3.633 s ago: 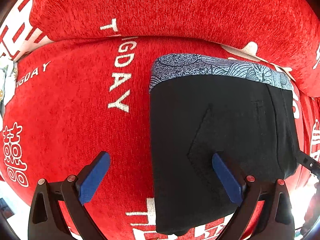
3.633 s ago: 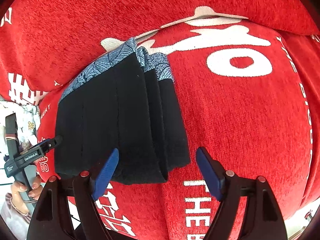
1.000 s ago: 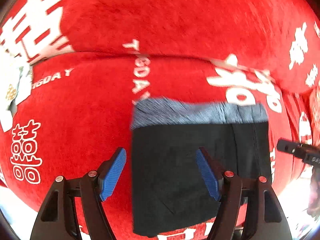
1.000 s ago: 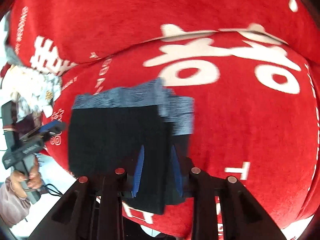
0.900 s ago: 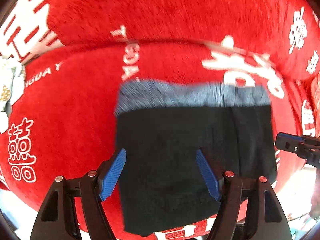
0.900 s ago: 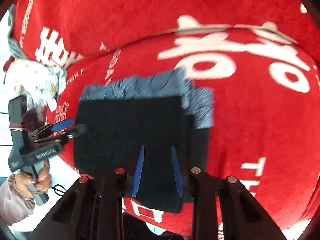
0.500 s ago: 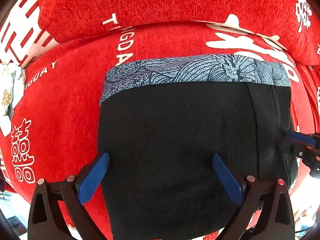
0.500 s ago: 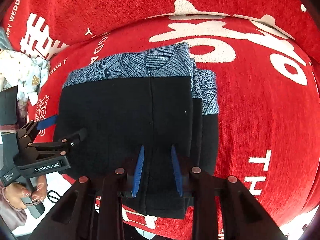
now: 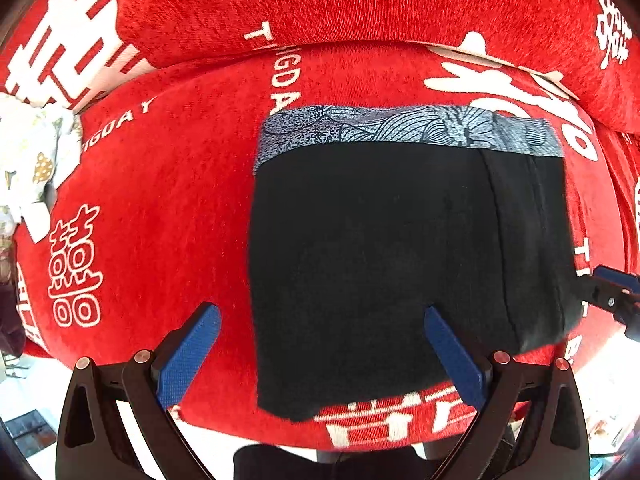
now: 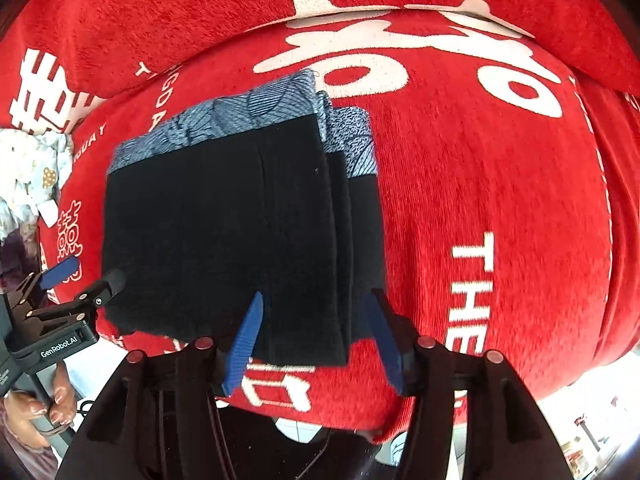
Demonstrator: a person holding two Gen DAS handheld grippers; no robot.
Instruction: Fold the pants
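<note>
Item: folded pants (image 9: 384, 264), black with patterned waistband, flat on red sofa seat (image 9: 160, 200) near its front edge. Left hand-held gripper (image 9: 320, 356) spread wide, empty. Right hand-held gripper (image 10: 316, 340) just been opening, straddling the stacked fold edge, pads clear. Advice: lift both straight off; avoid dragging layers.

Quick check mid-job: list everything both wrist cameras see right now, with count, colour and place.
folded pants: one, black with a blue-grey patterned waistband, lying on the seat cushion.
red cover: one, red with white lettering, over seat and backrest.
pale printed cloth: one, white with small motifs, at the cover's left edge.
left gripper: one, black with blue pads, open above the pants' near edge.
right gripper: one, black with blue pads, jaws just opened, straddling the pants' stacked edge, pads clear.
hand: one, holding the left gripper's handle.
</note>
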